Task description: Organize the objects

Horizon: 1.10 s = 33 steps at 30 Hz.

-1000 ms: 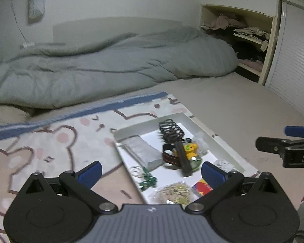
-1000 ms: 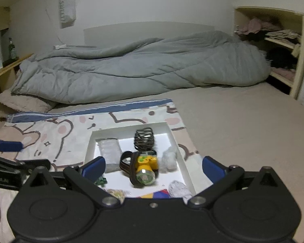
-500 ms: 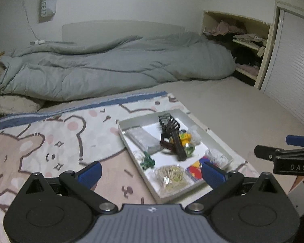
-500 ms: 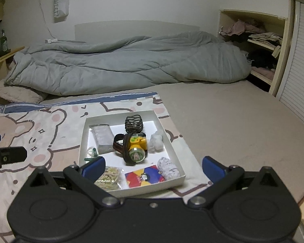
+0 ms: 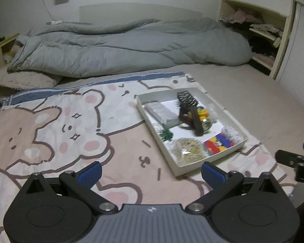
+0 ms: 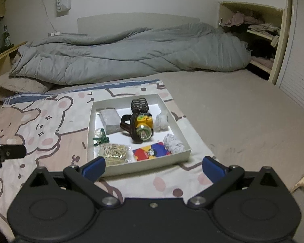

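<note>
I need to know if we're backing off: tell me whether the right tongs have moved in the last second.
Yes. The right tongs have pulled back and up from the white tray; it now lies whole ahead of them, farther off on the bear blanket.

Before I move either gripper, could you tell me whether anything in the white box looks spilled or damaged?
Nothing stands out: the yellow headlamp, green clip and other items all lie inside the white box, which sits flat on the bear blanket.

Dim, flat, greyish indoor light fills both views, and shadows are soft. The left wrist view is smeared with motion blur, most on the shallow white cardboard tray [image 5: 228, 149] ahead of its fingers; the right wrist view shows that tray [image 6: 152, 163] sharper. Fisheye curvature bends the edges, and the corners go black.
</note>
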Tool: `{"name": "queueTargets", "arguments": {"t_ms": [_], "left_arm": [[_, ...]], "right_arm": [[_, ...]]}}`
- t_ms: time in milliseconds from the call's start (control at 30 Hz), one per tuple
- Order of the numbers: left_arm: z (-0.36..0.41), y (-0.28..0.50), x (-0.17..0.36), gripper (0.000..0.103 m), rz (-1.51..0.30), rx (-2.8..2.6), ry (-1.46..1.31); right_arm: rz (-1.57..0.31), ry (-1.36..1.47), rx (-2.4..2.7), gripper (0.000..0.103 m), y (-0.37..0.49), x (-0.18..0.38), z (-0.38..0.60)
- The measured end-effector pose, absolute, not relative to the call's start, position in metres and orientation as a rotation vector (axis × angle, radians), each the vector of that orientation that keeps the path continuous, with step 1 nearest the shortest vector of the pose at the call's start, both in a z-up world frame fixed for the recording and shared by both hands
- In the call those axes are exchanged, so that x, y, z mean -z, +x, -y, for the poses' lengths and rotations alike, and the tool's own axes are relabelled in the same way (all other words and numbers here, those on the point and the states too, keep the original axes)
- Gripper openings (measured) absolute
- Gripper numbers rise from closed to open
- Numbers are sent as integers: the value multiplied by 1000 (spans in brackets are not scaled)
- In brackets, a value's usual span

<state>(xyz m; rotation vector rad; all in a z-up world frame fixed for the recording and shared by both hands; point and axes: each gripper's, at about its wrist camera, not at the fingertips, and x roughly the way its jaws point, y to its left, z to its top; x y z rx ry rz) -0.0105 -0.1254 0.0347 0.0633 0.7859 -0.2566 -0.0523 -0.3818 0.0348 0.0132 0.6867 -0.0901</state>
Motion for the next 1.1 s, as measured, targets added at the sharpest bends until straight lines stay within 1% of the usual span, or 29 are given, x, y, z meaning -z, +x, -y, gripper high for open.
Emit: {"name": "queueTargets", "arguments": {"t_ms": [167,1100], "left_arm": [[127,-11,-29,103,-789,239,87],[127,-4,-16,103,-839,206,99]], "right_arm": [[-713,6,131,103,-52,-24,380],[-729,1,113,103,-43,-15,378]]}}
